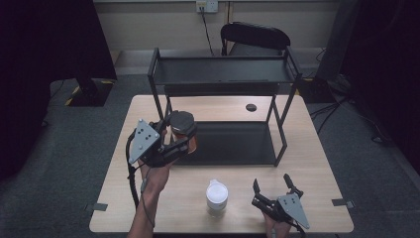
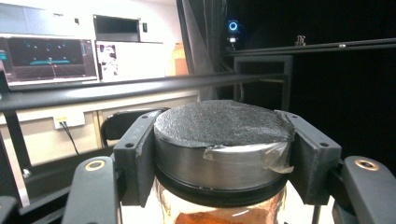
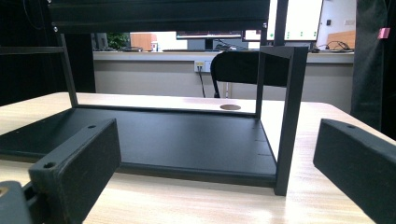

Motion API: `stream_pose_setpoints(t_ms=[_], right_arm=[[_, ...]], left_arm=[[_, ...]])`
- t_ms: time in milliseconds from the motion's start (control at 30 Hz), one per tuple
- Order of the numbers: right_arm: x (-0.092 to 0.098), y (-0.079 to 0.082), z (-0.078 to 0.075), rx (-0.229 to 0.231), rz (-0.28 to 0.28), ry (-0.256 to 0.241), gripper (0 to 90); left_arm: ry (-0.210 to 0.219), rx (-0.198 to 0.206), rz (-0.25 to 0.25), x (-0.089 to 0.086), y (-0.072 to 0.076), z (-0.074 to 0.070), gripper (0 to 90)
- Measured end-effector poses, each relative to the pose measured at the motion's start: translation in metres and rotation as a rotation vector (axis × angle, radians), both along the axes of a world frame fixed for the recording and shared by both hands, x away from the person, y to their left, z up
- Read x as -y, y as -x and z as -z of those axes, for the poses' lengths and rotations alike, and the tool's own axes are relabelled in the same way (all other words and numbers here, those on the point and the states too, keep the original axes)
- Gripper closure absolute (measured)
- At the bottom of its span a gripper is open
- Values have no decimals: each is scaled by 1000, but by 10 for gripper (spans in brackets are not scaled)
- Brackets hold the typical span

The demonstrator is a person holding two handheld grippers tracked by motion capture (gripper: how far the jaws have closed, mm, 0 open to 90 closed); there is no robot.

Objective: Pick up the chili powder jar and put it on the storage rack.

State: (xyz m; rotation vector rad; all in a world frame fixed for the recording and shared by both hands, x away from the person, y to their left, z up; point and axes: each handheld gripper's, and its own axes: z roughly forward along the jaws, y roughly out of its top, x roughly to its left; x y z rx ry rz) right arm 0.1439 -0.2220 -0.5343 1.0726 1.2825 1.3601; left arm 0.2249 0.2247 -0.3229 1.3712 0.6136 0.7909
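Here, the jar (image 1: 182, 130) with the dark lid (image 2: 219, 122) is sitting between the jaws of the left gripper (image 1: 174, 140), which are pressing against the lid's two sides, one pad on each, so the jaws are closed onto it and gripping it just under the textured top; amber-brown contents are showing through the glass below. In the high view the jar is being held above the table (image 1: 317, 163) at the left front corner of the black shelf rack (image 1: 225, 144), beside its lower tray. The right gripper (image 1: 272, 190) is resting near the table's front right edge, its jaws spread wide and gripping nothing, pointing at the rack. A white-lidded container (image 1: 216, 197) is standing between the two grippers, apart from both.
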Motion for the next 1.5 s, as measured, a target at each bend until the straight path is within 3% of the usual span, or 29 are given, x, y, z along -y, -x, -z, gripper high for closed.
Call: stream_pose_setpoints(t_ms=[267,400,600,700,833,1033,1133,1267,1500], right_arm=[[0,0,0,0,3,0,0],[0,0,0,0,3,0,0],[0,0,0,0,3,0,0],[-1,0,0,0,4,0,0],[-1,0,0,0,4,0,0],[-1,0,0,0,6,1,0],[-1,0,0,0,5,1,0],[-1,0,0,0,5,0,0],[-1,0,0,0,5,0,0]], left_arm=[[-7,24,-5,5,-6,-33,351],[-13,15,-12,9,-15,-49,351],[-2,4,-32,19,-23,-63,351],[16,-14,-12,20,-31,-72,351],[26,-31,-26,27,-43,-82,351],[26,-17,-45,38,-54,-95,351],[16,-13,-59,40,-60,-103,351],[39,-22,-76,41,-72,-109,351],[16,-37,-133,54,-94,-121,351]])
